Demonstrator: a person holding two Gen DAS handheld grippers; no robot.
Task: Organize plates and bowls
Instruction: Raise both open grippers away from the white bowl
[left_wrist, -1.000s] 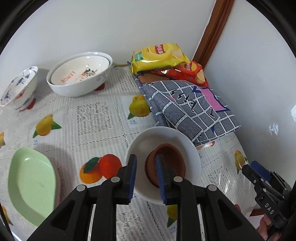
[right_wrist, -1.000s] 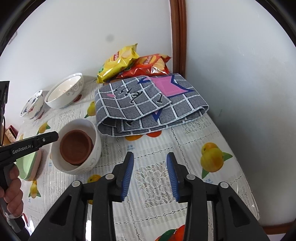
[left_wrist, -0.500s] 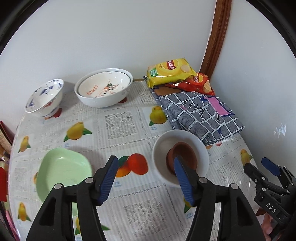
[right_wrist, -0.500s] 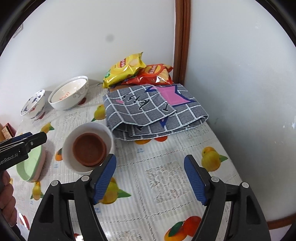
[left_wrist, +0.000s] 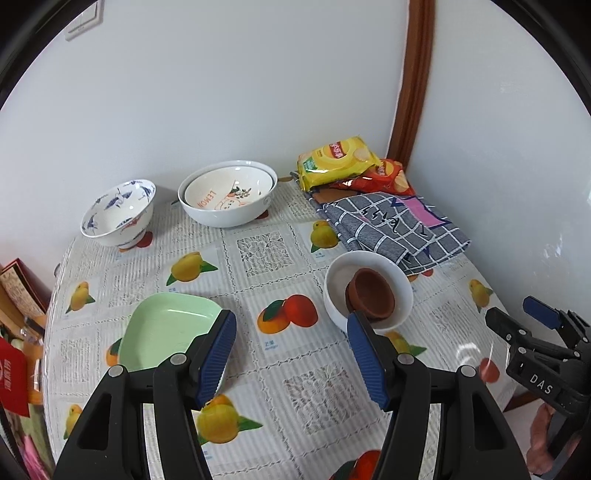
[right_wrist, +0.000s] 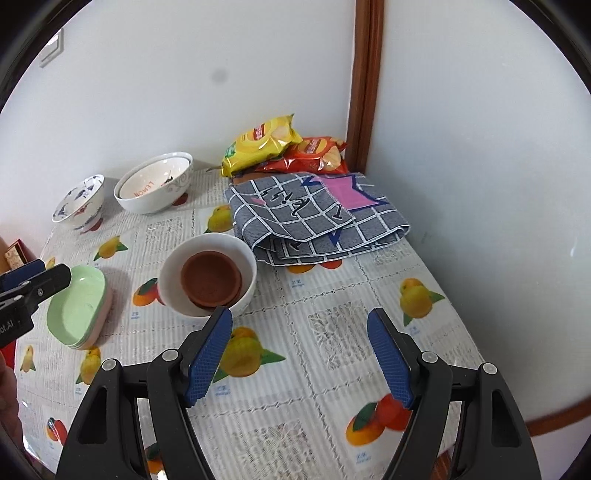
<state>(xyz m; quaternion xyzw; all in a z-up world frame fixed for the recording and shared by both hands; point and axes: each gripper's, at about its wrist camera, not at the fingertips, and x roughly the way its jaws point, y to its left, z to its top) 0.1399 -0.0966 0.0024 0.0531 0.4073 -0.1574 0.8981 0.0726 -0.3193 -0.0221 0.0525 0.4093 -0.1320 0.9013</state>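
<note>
A brown bowl (left_wrist: 370, 293) sits inside a white bowl (left_wrist: 336, 273) on the fruit-print tablecloth; both also show in the right wrist view, the brown bowl (right_wrist: 211, 277) in the white bowl (right_wrist: 173, 266). A green plate (left_wrist: 162, 330) lies at the left on a stack (right_wrist: 75, 310). A lemon-print bowl nested in a larger white bowl (left_wrist: 229, 194) and a blue-patterned bowl (left_wrist: 118, 212) stand at the back. My left gripper (left_wrist: 291, 354) is open and empty, raised above the table. My right gripper (right_wrist: 299, 354) is open and empty too.
A folded grey checked cloth (left_wrist: 399, 229) lies at the back right, with yellow (left_wrist: 336, 158) and red (left_wrist: 388, 177) snack bags behind it in the wall corner. A red box (left_wrist: 14, 369) sits past the table's left edge. The right gripper shows at the left view's right edge (left_wrist: 532, 332).
My left gripper has opened wide and pulled up and back from the brown bowl, which stays in the white bowl. My right gripper has also opened wide and lifted back.
</note>
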